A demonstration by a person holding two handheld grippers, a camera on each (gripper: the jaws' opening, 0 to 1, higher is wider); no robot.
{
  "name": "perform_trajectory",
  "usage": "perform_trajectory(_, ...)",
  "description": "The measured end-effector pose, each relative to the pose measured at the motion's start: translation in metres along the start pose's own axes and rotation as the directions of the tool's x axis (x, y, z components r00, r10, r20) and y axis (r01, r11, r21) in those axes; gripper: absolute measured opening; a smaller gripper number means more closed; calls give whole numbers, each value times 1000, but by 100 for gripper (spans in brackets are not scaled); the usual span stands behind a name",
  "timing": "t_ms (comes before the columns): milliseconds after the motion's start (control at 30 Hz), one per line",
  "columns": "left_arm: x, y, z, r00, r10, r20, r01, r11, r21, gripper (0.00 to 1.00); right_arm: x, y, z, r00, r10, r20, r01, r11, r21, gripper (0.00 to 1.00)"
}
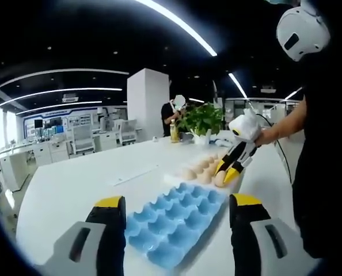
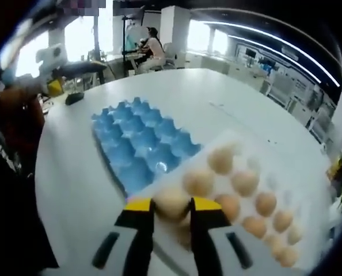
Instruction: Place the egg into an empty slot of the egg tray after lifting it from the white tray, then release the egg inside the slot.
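Right gripper [image 2: 172,208] closing around the nearest egg [image 2: 171,201] at the white tray's [image 2: 309,230] corner; firm grasp not certain. Best to squeeze gently, then lift straight up before crossing to the blue egg tray [image 2: 139,146] just beside. Left gripper [image 1: 177,210] parted, gripping nothing, hovering before that blue tray

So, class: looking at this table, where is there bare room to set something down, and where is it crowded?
The blue egg tray has every visible slot empty. Bare tabletop lies wide beyond that tray's far side. It is crowded at the white tray, full of eggs, where the right gripper closes around an egg.
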State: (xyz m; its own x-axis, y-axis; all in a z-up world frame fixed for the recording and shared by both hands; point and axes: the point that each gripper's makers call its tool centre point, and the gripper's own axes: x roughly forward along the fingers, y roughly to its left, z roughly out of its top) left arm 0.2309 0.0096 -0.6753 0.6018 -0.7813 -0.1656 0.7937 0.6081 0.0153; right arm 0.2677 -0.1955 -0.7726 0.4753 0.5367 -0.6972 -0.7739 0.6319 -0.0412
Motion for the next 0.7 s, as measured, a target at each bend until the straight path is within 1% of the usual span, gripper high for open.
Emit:
perform_trajectory(33, 0, -1, -1, 1000, -3, -4, 3, 1000, 0, 74, -3, 0, 1, 1000, 0, 12, 0, 1000, 7, 24)
perform_trajectory(200, -2, -1, -3, 1000, 0, -12, 0, 1000, 4, 73, -5, -1, 1, 1000, -2, 16, 2, 1000, 11, 25)
perform_trajectory(267, -2, -1, -2, 1000, 0, -10, 0, 1000, 2, 73, -3, -1, 1, 1000, -5, 3, 5, 1000, -19, 25)
perform_trajectory(333, -1, -2, -2, 1000, -2, -10, 2, 1000, 0, 73, 2, 0, 0, 1000, -3, -27, 2, 999, -45, 25)
perform_trajectory(367, -2, -2, -3, 1000, -3, -11, 3, 1000, 0, 73, 5, 2, -2, 998, 5, -63, -11, 996, -92, 26)
perform_trajectory(400, -2, -2, -2, 1000, -1, -8, 1, 1000, -1, 73, 12, 5, -7, 994, 12, -112, -29, 988, -151, 26)
perform_trajectory(433, -3, -1, -2, 1000, 2, -9, -2, 1000, -1, 73, 14, 2, -7, 988, 33, -148, -54, 989, -140, 26)
perform_trajectory(467, -5, 0, -2, 1000, 4, -9, -4, 1000, 1, 73, 16, 7, -11, 982, 91, -168, -121, 976, -181, 26)
perform_trajectory(500, -5, 0, -3, 1000, 4, -12, -4, 1000, 0, 73, 16, 6, -10, 974, 126, -187, -156, 975, -158, 26)
perform_trajectory(533, -5, 0, -3, 1000, 4, -16, -4, 1000, 3, 73, 17, 7, -10, 966, 152, -210, -197, 957, -213, 26)
perform_trajectory(567, -4, 1, -2, 1000, 6, -14, -6, 1000, 7, 73, 17, 9, -10, 966, 165, -199, -214, 942, -258, 26)
perform_trajectory(600, -4, 1, -3, 1000, 5, -19, -5, 1000, 6, 75, 17, 8, -10, 969, 170, -181, -205, 959, -196, 25)
perform_trajectory(633, -4, 1, -5, 1000, 2, -26, -2, 1000, 5, 77, 17, 6, -10, 972, 159, -172, -188, 968, -165, 25)
perform_trajectory(700, -3, -1, -8, 999, -7, -38, 6, 1000, -4, 82, 15, 8, -10, 975, 154, -162, -186, 962, -199, 24)
